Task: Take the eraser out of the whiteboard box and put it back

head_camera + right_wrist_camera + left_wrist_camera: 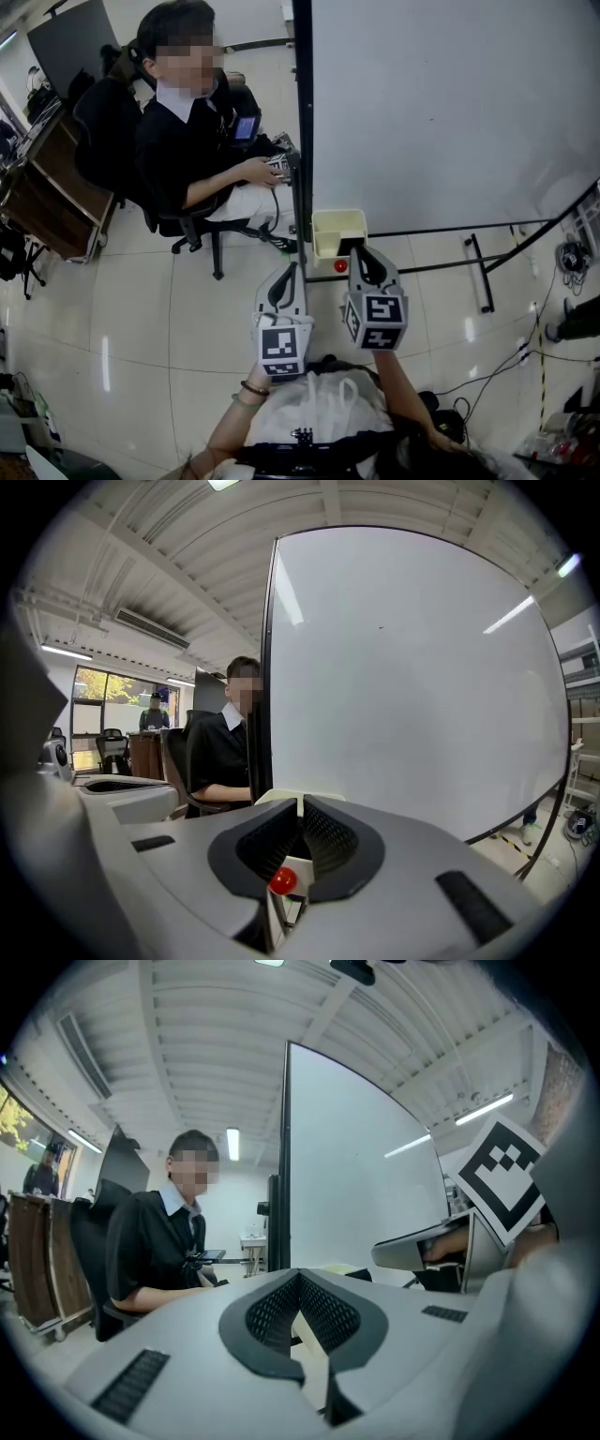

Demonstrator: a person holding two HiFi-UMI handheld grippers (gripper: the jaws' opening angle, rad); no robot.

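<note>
Right gripper (360, 251) is clamped fully shut at the pale yellow plastic box (337, 232), no eraser visible in it; left gripper (292, 269), closed too, hangs near that box, probably keeping clear.

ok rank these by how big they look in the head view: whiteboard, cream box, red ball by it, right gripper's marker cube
1. whiteboard, by far largest
2. cream box and marker cube: about alike, and the cube is nearer the camera, so unranked
3. red ball, smallest
</note>
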